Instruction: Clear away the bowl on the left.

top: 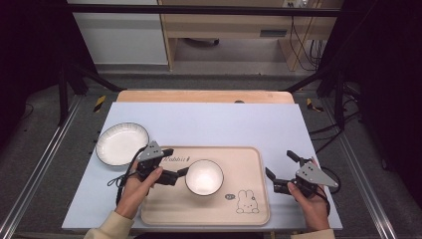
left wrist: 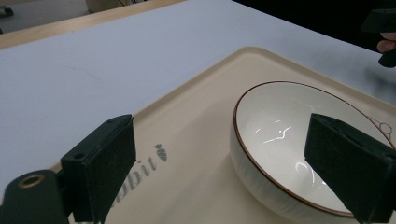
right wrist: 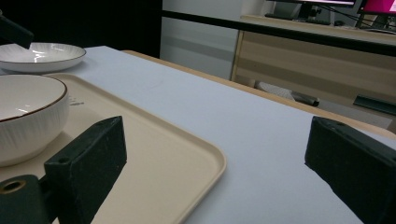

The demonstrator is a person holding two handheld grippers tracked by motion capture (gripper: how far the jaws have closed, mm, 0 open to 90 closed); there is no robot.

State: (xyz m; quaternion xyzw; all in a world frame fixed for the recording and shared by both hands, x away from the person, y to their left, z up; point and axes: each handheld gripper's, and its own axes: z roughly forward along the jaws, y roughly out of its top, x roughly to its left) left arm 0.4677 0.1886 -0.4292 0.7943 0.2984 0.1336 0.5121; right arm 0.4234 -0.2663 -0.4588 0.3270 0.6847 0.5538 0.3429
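Note:
A white bowl [top: 204,177] with a thin brown rim stands on a beige tray [top: 171,206] printed with a rabbit. My left gripper [top: 175,162] is open just left of the bowl. In the left gripper view the bowl [left wrist: 280,130] has its near rim between the jaws, one jaw over its inside and the other over the tray [left wrist: 196,116]. The left gripper [left wrist: 224,163] touches nothing that I can see. My right gripper [top: 281,165] is open off the tray's right edge. In the right gripper view nothing sits in the right gripper [right wrist: 219,172]; bowl [right wrist: 28,116] at far left.
A white ribbed plate [top: 122,143] lies on the pale blue mat [top: 224,124] left of the tray, also far left as the plate [right wrist: 42,55]. The tray's corner [right wrist: 205,158] lies just ahead of the right gripper. Black frame posts flank the table.

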